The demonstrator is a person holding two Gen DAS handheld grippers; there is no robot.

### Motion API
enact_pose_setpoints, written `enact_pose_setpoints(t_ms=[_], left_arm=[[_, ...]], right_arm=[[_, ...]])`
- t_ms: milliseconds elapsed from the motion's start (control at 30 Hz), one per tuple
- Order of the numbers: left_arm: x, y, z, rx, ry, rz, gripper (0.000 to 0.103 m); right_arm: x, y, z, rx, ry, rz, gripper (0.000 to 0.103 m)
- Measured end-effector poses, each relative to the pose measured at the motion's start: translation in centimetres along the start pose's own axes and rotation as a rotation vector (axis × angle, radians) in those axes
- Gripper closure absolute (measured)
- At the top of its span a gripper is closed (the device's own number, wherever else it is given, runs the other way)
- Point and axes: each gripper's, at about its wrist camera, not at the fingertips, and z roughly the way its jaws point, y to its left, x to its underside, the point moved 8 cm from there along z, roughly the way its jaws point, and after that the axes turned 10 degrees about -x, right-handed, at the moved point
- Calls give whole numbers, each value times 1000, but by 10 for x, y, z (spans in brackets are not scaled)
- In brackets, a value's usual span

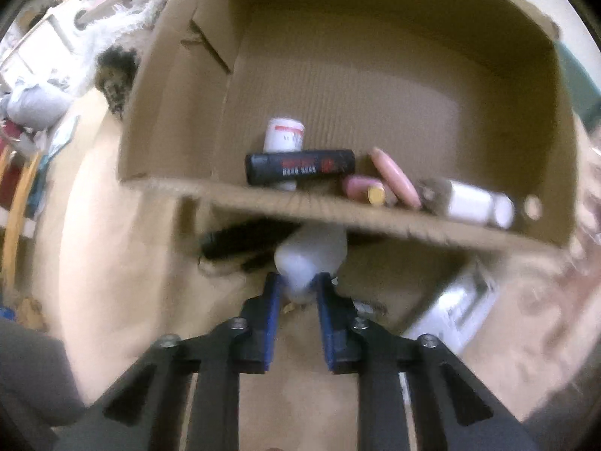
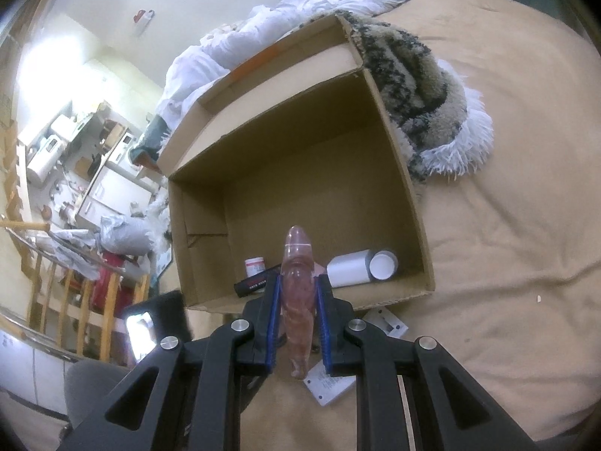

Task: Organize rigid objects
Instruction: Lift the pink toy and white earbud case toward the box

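An open cardboard box (image 1: 375,75) lies on a tan bedspread; it also shows in the right wrist view (image 2: 394,173). Inside lie a small white jar (image 1: 283,135), a black tube (image 1: 300,167), pink items (image 1: 394,176) and a white bottle (image 1: 477,203), also in the right wrist view (image 2: 360,267). My left gripper (image 1: 298,282) is shut on a white bottle (image 1: 310,253) just outside the box's near wall. My right gripper (image 2: 298,285) is shut on a long translucent pink object (image 2: 298,297), held over the box's near edge.
A fuzzy patterned blanket (image 2: 424,86) and white bedding (image 2: 300,11) lie beyond the box. A white card box (image 2: 334,383) lies on the bedspread (image 2: 507,225) under my right gripper. A black object (image 1: 240,242) lies by the box's near wall. Cluttered shelves (image 2: 75,158) stand left.
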Motion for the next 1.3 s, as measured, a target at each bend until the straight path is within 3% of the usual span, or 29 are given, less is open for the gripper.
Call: enact_pose_setpoints(t_ms=[133,367,400,433,500,567,667,933,1033,1100,1133,1167,1300], left_arm=[[3,8,-8,19,-26,48,94],[0,43,-6,135,15,-27,93],[-1,49,-5,142,20,-41,83],[-2,55,-5,153,18,-56,59],[-8,64,-2,149,18,-70,30],[-12,63,-1,121,0,-38,30],[-1,29,-5,61,-9,19,30],[-4,-7,31,-87,79,-98,30],[-8,-11,38,-129,76,-119,30],[-11,-6,39,-137,64,-127,33],[-11,-7,39,-139,62,-132,44],[-10,-6,38,-135,65,-136,47],[-11,1,33,-115,65,-131,48]], right_arm=[[3,-1,2,11,5,-3,84],[6,-12,-2,41,1,20,84],[6,-13,-2,40,3,27,84],[6,-13,-2,35,5,33,84],[6,-11,-1,28,9,33,84],[4,-5,1,21,7,21,84],[3,-1,4,14,10,10,84],[-1,-7,3,2,3,36,84],[0,-10,5,2,11,42,84],[0,-10,6,0,15,44,84],[0,-9,7,2,18,41,84],[-1,-8,7,1,18,38,84],[-1,-2,8,-7,19,24,84]])
